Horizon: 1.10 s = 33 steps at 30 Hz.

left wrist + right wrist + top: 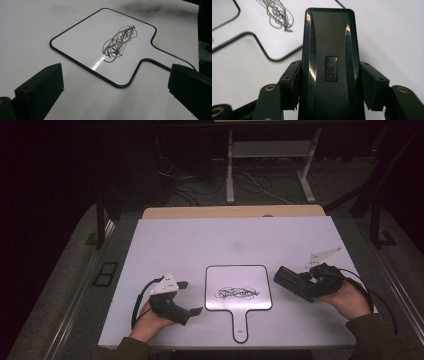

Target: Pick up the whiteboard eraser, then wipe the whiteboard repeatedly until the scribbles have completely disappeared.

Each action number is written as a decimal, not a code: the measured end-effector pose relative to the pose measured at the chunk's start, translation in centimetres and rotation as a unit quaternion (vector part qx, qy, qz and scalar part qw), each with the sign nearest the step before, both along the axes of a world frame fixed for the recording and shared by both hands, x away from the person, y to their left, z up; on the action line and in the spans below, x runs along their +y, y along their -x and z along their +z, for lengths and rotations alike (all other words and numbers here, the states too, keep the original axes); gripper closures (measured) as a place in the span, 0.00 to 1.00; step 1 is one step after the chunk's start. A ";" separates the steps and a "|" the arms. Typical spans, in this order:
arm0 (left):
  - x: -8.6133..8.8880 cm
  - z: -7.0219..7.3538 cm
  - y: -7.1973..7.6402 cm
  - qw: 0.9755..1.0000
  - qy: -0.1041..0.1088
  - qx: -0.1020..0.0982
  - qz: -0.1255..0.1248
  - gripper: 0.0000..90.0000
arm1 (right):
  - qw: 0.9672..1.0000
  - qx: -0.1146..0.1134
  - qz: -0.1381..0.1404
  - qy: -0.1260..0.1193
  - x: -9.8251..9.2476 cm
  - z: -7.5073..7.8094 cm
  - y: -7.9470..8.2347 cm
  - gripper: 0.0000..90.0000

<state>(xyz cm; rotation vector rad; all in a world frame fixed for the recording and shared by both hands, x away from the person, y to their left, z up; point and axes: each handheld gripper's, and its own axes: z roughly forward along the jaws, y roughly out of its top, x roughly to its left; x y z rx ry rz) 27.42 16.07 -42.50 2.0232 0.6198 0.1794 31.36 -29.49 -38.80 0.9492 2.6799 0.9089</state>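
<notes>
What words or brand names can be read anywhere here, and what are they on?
"deli": raised on the black eraser clamped in the right hand-held gripper.
The dark scribble on the small handled whiteboard is a tangle of loops, not writing.
A tiny mark on the whiteboard's handle is too small to read.

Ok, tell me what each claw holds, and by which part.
The right claw clamps a black eraser by its long sides, near its rear end. The left claw is open and holds nothing.
</notes>
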 end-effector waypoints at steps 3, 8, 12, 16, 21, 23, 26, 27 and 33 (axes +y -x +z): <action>0.0 0.0 0.0 1.000 -0.002 0.000 -0.002 0.00 | 1.000 -0.001 0.005 -0.003 0.4 0.2 -0.3 0.43; 0.0 0.0 0.0 1.000 0.000 -0.001 0.001 0.00 | 1.000 -0.005 0.014 -0.004 1.7 0.6 -0.9 0.43; 0.1 0.1 0.0 1.000 -0.002 -0.002 0.000 0.00 | 1.000 -0.006 0.021 -0.006 2.7 0.7 -1.5 0.43; 0.1 0.0 -0.1 1.000 0.001 -0.001 0.000 0.00 | 1.000 -0.007 0.025 -0.006 3.7 0.8 -2.0 0.43; 0.2 -0.1 -0.1 1.000 0.004 0.001 0.001 0.00 | 0.999 -0.007 0.032 -0.009 5.0 1.0 -2.9 0.43; 0.2 -0.1 -0.1 1.000 -0.001 -0.001 0.002 0.00 | 0.999 -0.007 0.034 -0.011 5.5 1.0 -3.2 0.43; 0.1 0.0 -0.1 1.000 0.002 -0.002 0.006 0.00 | 0.999 -0.006 0.037 -0.011 6.3 1.0 -3.5 0.43; 0.1 0.0 -0.1 1.000 0.001 -0.003 0.006 0.00 | 0.999 -0.006 0.037 -0.011 6.6 1.0 -3.5 0.43; 0.0 0.0 -0.1 1.000 0.001 -0.003 0.006 0.00 | 0.999 -0.007 0.047 -0.006 8.4 0.9 -4.1 0.43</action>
